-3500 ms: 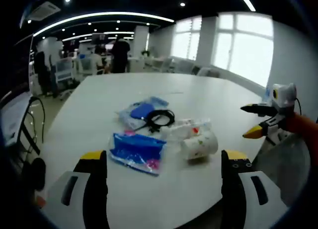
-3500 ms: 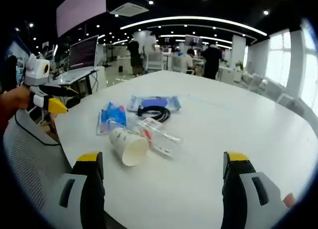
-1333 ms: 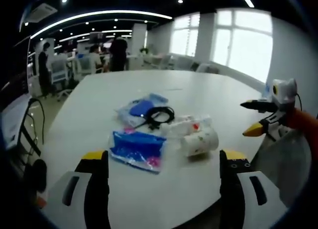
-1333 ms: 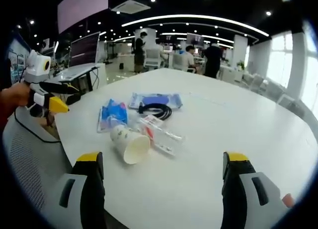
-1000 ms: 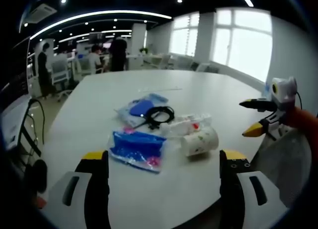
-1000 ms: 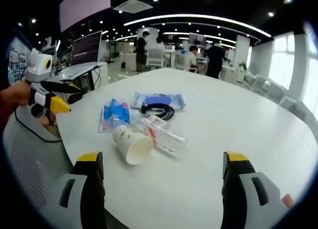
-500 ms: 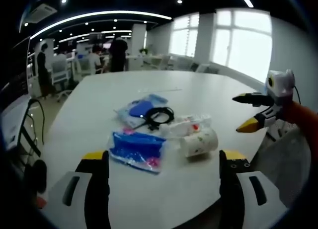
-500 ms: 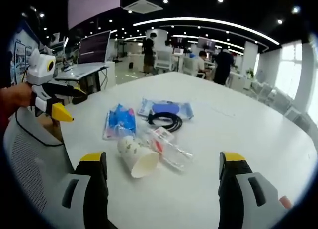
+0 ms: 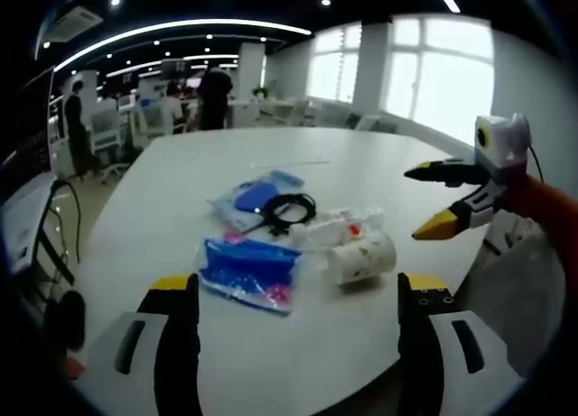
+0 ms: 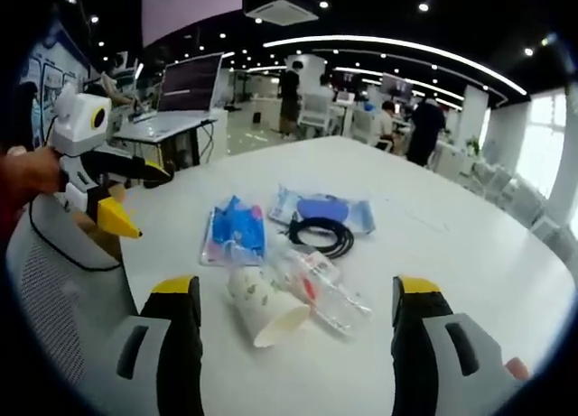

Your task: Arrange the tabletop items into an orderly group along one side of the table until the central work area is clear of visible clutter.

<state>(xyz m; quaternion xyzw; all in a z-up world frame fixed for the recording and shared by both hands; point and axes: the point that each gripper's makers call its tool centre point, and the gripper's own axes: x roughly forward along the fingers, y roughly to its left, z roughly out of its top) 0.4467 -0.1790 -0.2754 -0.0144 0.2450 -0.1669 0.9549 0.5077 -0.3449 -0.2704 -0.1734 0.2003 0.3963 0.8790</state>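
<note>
Here, both grippers hover with fingers spread wide and empty: the left gripper (image 9: 293, 294) and right gripper (image 10: 293, 294) face the clutter from opposite sides. On the white table (image 9: 181, 172) a paper cup (image 10: 264, 312) lies on its side, touching a clear plastic packet (image 10: 321, 290); just beside them are a blue pouch (image 9: 248, 267), a black cable coil (image 9: 289, 216) and a blue-padded bag (image 10: 321, 208).

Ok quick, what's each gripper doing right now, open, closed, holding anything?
Left gripper: open, holding nothing.
Right gripper: open, holding nothing, above the paper cup.
</note>
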